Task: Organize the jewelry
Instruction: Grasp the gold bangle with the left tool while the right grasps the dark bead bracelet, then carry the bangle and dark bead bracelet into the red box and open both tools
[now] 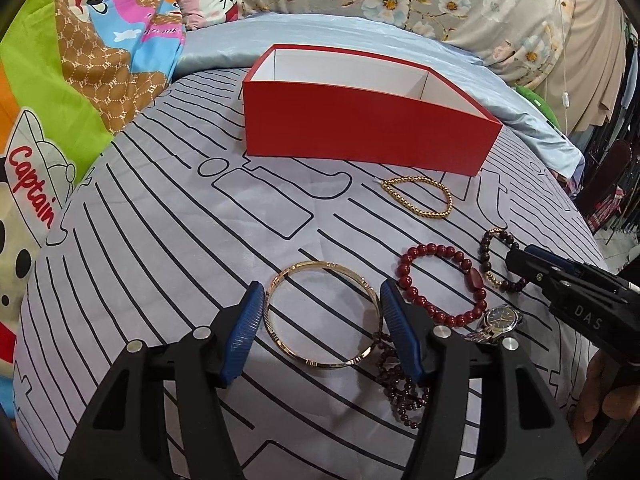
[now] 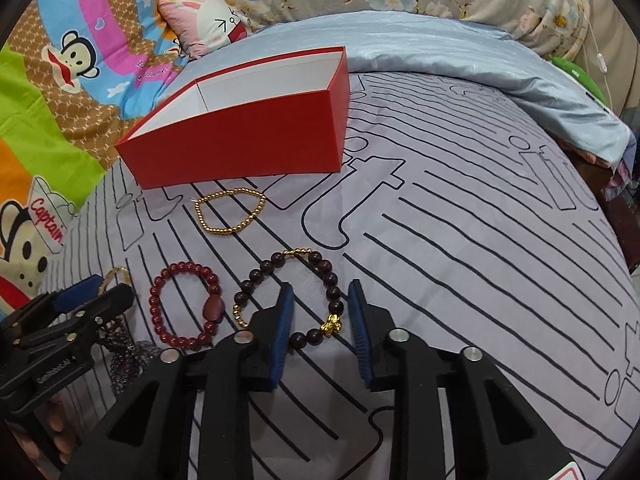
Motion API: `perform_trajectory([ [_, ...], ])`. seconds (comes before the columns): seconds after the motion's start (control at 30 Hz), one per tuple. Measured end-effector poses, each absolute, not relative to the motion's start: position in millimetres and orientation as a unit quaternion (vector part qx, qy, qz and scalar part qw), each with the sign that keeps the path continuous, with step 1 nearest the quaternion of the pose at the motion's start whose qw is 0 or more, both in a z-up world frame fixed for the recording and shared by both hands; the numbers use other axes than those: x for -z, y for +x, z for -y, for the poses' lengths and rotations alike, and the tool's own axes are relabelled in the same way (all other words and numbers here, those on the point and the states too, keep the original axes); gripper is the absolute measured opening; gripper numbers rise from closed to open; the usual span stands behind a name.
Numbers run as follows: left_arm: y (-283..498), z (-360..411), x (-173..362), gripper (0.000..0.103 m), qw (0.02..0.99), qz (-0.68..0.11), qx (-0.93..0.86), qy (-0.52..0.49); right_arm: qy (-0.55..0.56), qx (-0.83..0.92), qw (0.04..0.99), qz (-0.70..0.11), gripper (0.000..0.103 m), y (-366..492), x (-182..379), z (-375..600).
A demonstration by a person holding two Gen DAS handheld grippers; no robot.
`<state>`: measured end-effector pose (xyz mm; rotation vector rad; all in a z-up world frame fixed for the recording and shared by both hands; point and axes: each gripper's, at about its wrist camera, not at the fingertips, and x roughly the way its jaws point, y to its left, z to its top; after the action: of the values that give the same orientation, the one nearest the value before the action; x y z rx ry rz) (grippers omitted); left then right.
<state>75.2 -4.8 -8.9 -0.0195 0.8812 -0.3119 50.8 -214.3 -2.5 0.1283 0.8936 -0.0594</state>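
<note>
Looking barely started: red box [image 1: 360,128] at 12 o'clock shows nothing inside, left gripper [image 1: 320,320] spread wide around the gold bangle [image 1: 322,316], right gripper [image 2: 320,328] open straddling the dark bead bracelet [image 2: 332,296].

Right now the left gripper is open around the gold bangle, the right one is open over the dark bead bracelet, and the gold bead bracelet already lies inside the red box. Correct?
Not quite. The gold bead bracelet lies on the striped sheet in front of the red box, as both wrist views show. The left gripper is open around the gold bangle, and the right gripper is open over the dark bead bracelet.
</note>
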Motion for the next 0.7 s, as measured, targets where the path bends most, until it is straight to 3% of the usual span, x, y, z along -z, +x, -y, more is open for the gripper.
perform_trajectory([
  [0.13, 75.3, 4.1, 8.5, 0.058, 0.892, -0.425, 0.15, -0.013, 0.055, 0.034, 0.899, -0.434, 0.007, 52.1, 2.2, 215.8],
  [0.43, 75.7, -6.3, -9.0, 0.058, 0.898, -0.414, 0.148, -0.032, 0.082, 0.016, 0.905, -0.418, 0.007, 46.5, -16.7, 217.9],
  [0.7, 82.3, -9.3, -52.6, 0.058, 0.909, -0.384, 0.157, -0.032, 0.07, 0.0, 0.928, -0.365, 0.007, 43.2, -71.9, 213.1],
])
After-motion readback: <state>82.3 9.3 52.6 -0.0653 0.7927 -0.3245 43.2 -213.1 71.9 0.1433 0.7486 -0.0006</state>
